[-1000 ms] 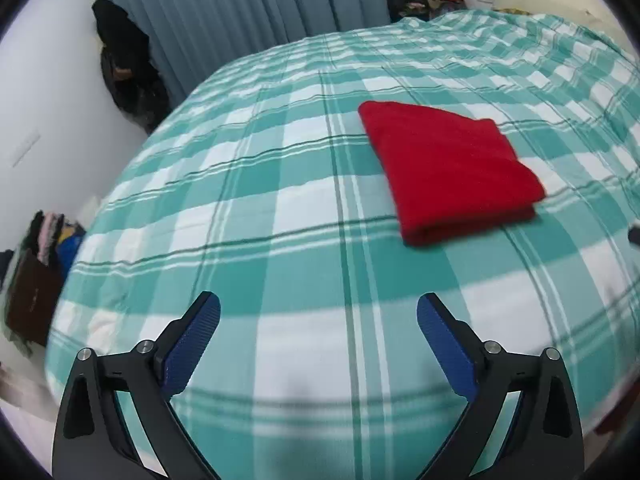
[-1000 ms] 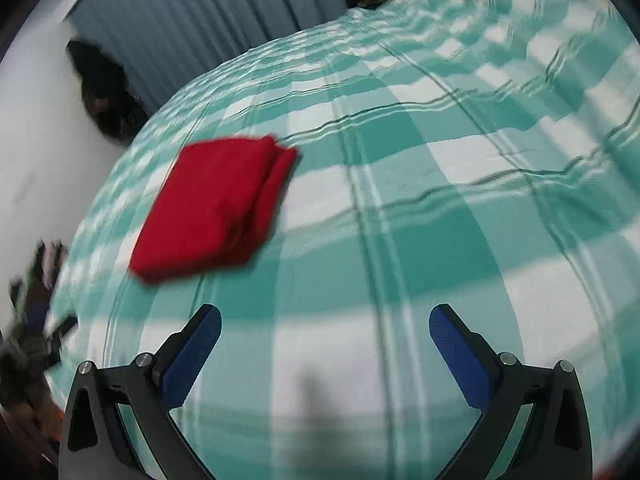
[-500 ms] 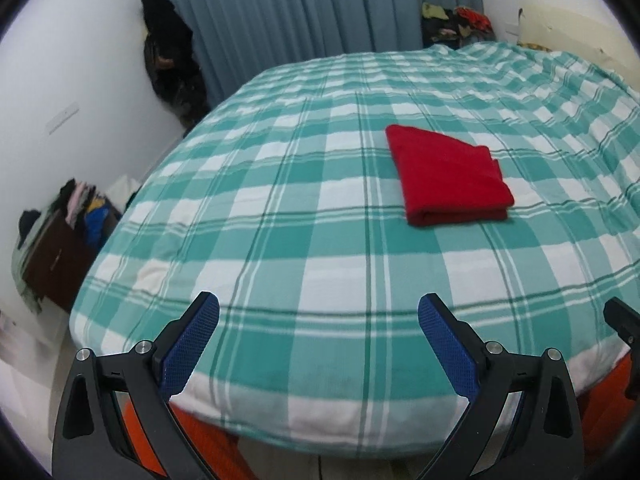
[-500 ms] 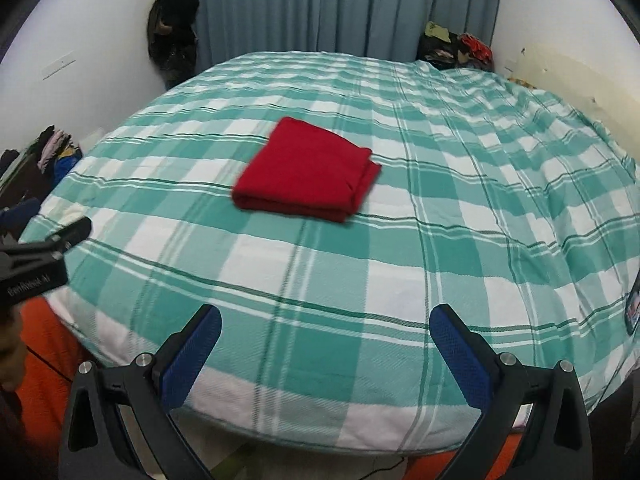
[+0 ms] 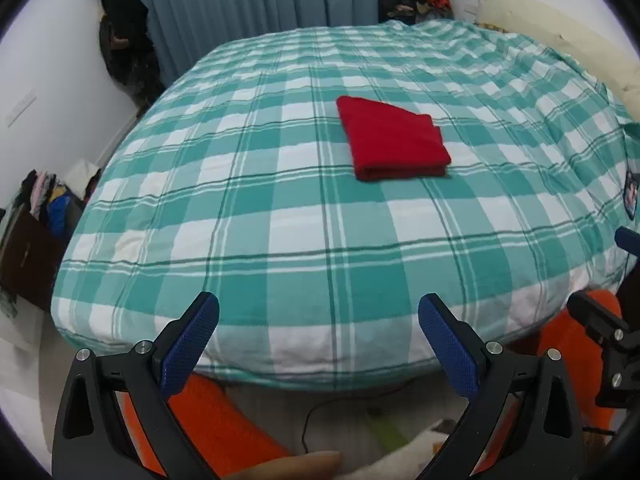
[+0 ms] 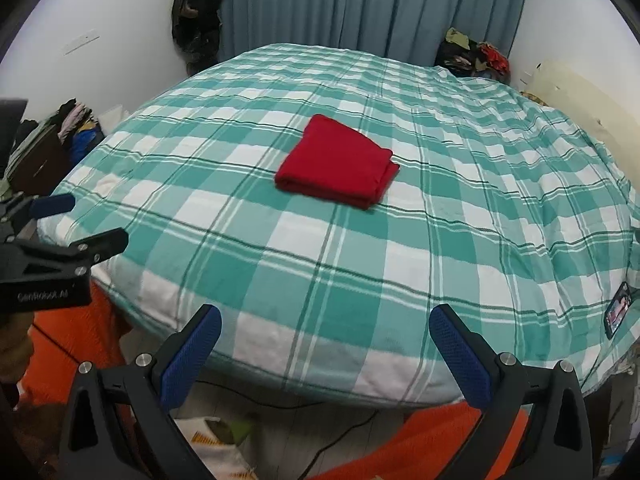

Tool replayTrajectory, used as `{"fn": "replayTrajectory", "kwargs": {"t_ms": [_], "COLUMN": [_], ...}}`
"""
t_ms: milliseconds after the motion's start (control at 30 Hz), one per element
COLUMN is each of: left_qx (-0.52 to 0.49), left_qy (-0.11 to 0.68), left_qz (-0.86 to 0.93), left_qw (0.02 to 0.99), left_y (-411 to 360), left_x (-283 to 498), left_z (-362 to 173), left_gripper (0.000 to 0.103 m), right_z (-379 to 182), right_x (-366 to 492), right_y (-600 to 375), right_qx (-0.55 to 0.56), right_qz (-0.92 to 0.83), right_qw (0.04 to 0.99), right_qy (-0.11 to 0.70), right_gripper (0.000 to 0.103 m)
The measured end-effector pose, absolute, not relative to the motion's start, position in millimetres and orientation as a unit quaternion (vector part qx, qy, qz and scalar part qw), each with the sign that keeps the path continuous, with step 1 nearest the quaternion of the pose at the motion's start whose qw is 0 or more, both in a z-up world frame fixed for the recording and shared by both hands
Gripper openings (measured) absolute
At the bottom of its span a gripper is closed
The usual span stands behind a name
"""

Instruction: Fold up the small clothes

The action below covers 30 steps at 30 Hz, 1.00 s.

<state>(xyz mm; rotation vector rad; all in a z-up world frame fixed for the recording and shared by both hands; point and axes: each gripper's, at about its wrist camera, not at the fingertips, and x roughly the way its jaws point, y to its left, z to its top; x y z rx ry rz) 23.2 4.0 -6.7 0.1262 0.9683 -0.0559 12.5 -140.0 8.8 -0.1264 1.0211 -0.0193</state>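
A red garment (image 5: 394, 145) lies folded into a neat rectangle near the middle of the bed (image 5: 280, 240), on its green-and-white checked cover, with doubled edges showing along its near side. The left gripper (image 5: 318, 330) and the right gripper (image 6: 325, 334) both hang off the near edge of the bed, well apart from the garment, jaws released and holding nothing. Judging by the tidy stack, this piece looks finished and the fold step is closing out. The next move probably calls for fetching another small garment; none lies on the bed within view, only clothes piled (image 6: 60, 128) at the far left of the room.
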Motion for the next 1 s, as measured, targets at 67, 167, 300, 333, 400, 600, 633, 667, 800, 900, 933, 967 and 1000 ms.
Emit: {"fn": "replayTrajectory", "kwargs": {"t_ms": [67, 167, 300, 333, 400, 600, 633, 667, 800, 900, 933, 967, 1000], "left_qx": [0.054, 0.050, 0.056, 0.058, 0.060, 0.063, 0.060, 0.058, 0.049, 0.052, 0.055, 0.060, 0.062], "left_qy": [0.471, 0.473, 0.473, 0.473, 0.473, 0.472, 0.473, 0.473, 0.471, 0.469, 0.466, 0.462, 0.460], "left_qz": [-0.032, -0.040, -0.046, -0.046, -0.046, -0.044, -0.045, -0.046, -0.046, -0.040, -0.036, -0.032, -0.030], "left_qw": [0.880, 0.879, 0.878, 0.878, 0.878, 0.878, 0.878, 0.878, 0.879, 0.881, 0.882, 0.884, 0.885], "left_y": [3, -1, -8, -9, -10, -11, -10, -10, -7, -7, -7, -9, -10], "left_x": [21, 19, 20, 19, 19, 19, 19, 19, 19, 19, 17, 16, 16], "left_z": [-3, -1, 2, 2, 3, 3, 3, 4, 4, 3, 3, 3, 4], "left_gripper": [0.100, 0.100, 0.100, 0.100, 0.100, 0.100, 0.100, 0.100, 0.100, 0.100, 0.100, 0.100, 0.100], "right_z": [12, 16, 23, 23, 24, 17, 15, 15, 15, 17, 18, 20, 21], "right_x": [7, 4, 4, 4, 5, 6, 6, 6, 7, 8, 8, 8, 8], "right_y": [-139, -139, -139, -139, -140, -139, -138, -138, -137, -137, -137, -137, -137], "right_qx": [-0.056, -0.057, -0.069, -0.068, -0.064, -0.055, -0.053, -0.053, -0.053, -0.048, -0.047, -0.046, -0.046], "right_qz": [-0.006, -0.003, -0.013, -0.014, -0.013, -0.003, -0.001, -0.001, -0.001, -0.001, -0.001, -0.001, -0.002], "right_qw": [0.869, 0.867, 0.870, 0.871, 0.871, 0.866, 0.865, 0.865, 0.866, 0.869, 0.870, 0.871, 0.873], "right_qy": [0.491, 0.495, 0.488, 0.487, 0.487, 0.497, 0.499, 0.499, 0.496, 0.493, 0.490, 0.489, 0.486], "right_gripper": [0.103, 0.103, 0.103, 0.103, 0.103, 0.103, 0.103, 0.103, 0.103, 0.103, 0.103, 0.103, 0.103]}}
